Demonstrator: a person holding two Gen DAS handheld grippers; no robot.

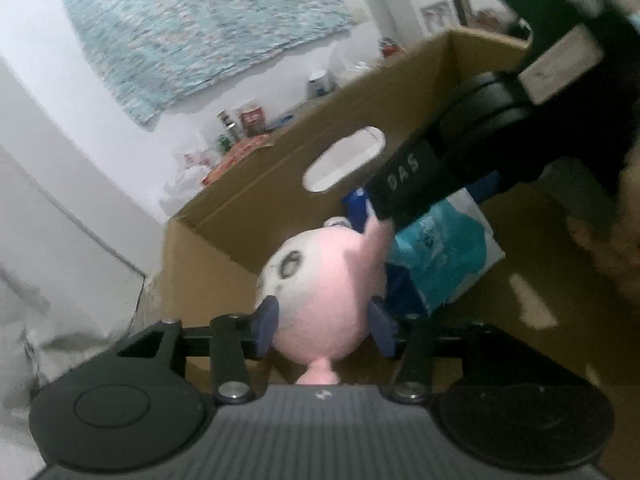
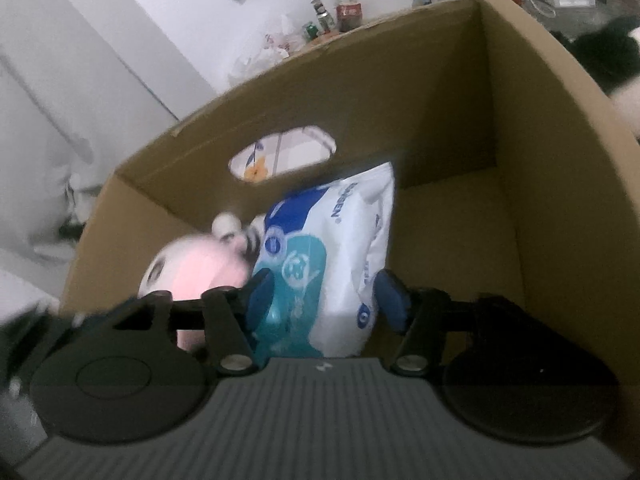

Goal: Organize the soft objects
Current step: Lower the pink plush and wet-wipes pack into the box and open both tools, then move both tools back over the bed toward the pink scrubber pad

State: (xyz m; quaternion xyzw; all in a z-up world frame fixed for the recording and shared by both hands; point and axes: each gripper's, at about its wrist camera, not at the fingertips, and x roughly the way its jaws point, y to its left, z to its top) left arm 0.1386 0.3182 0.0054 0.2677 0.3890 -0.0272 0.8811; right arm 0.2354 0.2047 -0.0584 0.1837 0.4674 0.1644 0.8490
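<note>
Open floor in the cardboard box's (image 2: 520, 128) right half, left crowded by tissue pack (image 2: 340, 256) and pink plush (image 2: 192, 268).

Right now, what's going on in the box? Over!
Left gripper shut on pink plush toy. Right gripper around white-and-blue soft pack. Both inside cardboard box. Nothing blocking.

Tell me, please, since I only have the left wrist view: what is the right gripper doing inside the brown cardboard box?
Observer: The right gripper has its blue fingers on either side of the white, blue and teal plastic pack.
Operator: Is the right-hand part of the box occupied?
Observer: No, the brown cardboard box shows bare floor to the right of the pack.
Operator: What shows through the handle cutout?
Observer: The oval handle cutout shows a white surface with blue and orange printing beyond.
</note>
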